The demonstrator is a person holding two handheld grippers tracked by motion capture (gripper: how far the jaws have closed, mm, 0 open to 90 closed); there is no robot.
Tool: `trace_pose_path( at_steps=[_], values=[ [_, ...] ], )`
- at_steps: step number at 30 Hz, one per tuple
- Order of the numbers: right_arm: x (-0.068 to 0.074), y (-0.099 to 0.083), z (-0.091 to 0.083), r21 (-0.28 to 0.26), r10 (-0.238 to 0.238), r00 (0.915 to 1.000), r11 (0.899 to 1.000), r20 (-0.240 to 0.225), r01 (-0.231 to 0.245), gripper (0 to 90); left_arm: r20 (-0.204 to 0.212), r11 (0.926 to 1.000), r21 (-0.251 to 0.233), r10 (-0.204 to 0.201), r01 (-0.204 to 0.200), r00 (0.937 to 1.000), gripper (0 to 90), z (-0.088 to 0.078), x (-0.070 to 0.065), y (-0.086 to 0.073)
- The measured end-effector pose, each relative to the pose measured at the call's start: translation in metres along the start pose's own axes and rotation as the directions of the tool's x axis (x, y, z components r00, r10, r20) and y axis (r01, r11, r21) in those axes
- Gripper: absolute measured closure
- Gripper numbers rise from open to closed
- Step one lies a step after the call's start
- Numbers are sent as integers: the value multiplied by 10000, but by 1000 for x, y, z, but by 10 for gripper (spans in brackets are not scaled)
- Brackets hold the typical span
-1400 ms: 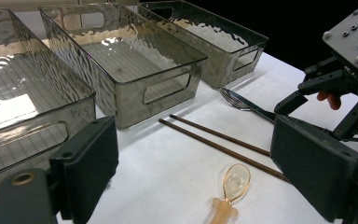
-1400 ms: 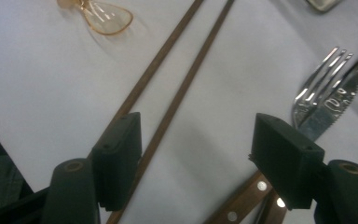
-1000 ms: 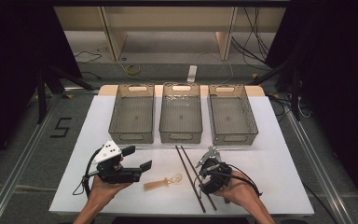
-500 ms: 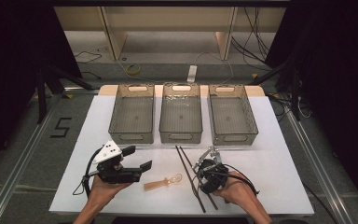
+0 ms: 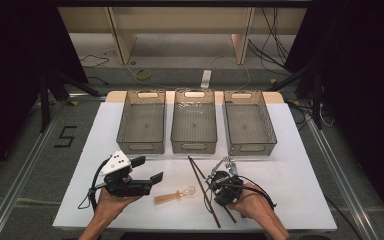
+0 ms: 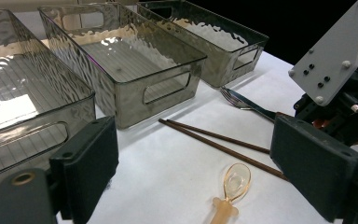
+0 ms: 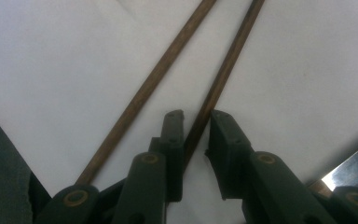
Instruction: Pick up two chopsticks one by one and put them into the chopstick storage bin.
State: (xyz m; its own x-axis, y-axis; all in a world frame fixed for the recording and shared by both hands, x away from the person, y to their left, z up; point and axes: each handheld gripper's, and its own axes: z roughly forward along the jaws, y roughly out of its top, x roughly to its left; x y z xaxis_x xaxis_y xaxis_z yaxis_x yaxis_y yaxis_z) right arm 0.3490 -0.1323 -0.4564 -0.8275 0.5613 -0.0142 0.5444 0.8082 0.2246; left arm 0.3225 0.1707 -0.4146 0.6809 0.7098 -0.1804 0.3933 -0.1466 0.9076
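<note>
Just in front of the middle bin, the right tool points down at the counter, its jaws narrowing around one chopstick lying lengthwise between them, not yet pinched, while the left tool hangs spread, farther off.

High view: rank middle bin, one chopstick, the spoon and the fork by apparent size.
1. middle bin, largest.
2. chopstick, long but thin.
3. spoon.
4. fork, partly hidden behind the right tool, so its rank against the spoon is unsure.
</note>
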Motion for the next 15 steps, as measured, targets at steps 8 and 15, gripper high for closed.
trace_pose_path(
  at_steps=[8, 15],
  values=[
    [-2, 2, 0, 165, 46, 10000, 9999, 57, -47, 821, 36, 10000, 8, 11, -11, 10000, 145, 0, 0, 0],
    [-1, 3, 1, 171, -29, 9999, 9999, 151, 26, 849, 40, 10000, 8, 24, -24, 10000, 145, 0, 0, 0]
  ],
)
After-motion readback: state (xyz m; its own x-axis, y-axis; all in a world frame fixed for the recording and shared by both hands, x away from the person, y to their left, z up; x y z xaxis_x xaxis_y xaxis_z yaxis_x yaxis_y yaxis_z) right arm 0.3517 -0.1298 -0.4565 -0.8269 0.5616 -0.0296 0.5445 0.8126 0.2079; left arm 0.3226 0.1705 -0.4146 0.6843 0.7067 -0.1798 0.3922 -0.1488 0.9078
